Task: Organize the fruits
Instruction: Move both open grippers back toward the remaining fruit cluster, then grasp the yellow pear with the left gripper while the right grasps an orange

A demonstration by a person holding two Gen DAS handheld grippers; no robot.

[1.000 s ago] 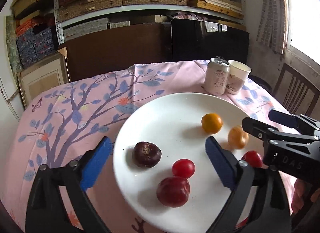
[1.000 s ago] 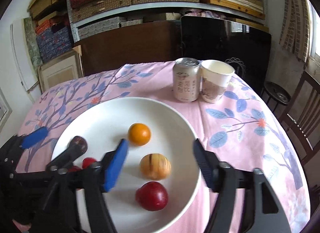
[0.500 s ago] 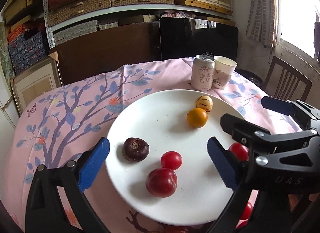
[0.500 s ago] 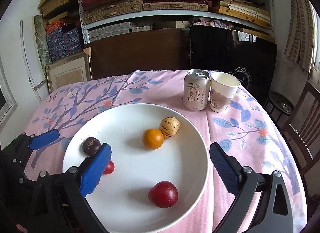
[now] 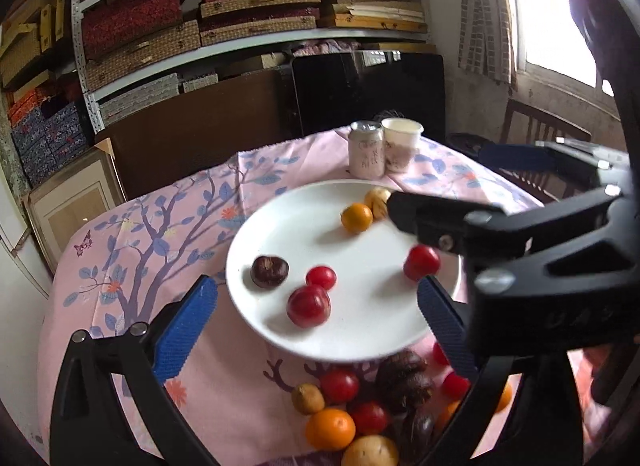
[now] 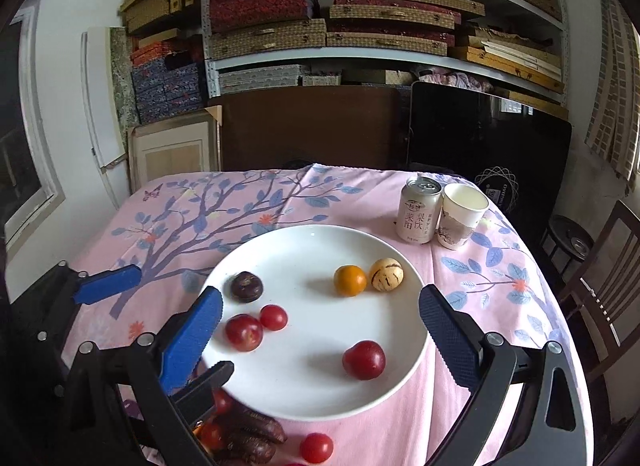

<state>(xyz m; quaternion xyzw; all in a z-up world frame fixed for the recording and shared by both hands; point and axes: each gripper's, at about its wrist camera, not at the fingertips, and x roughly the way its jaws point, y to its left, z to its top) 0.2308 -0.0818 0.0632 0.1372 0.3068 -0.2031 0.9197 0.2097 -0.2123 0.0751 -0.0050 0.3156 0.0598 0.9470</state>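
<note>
A white plate (image 6: 304, 250) (image 5: 304, 217) on the pink tablecloth holds a dark purple fruit (image 6: 247, 286), a small tomato (image 6: 273, 317), two red plums (image 6: 243, 332) (image 6: 363, 359), an orange (image 6: 350, 280) and a striped yellow fruit (image 6: 386, 274). Several loose fruits (image 5: 352, 406) lie in a pile at the table's near edge, below the plate. My left gripper (image 5: 316, 314) is open and empty above the plate's near side. My right gripper (image 6: 320, 326) is open and empty over the plate; it also shows in the left wrist view (image 5: 440, 217).
A drink can (image 6: 419, 211) and a paper cup (image 6: 460, 215) stand together behind the plate at the right. A wooden chair (image 6: 608, 286) is at the right of the table. Shelves of boxes and a dark panel stand behind it.
Both grippers have pulled back and up from the plate, so the fruit pile at the near edge came into view. The striped fruit now lies next to the orange; a second plum lies where it was.
</note>
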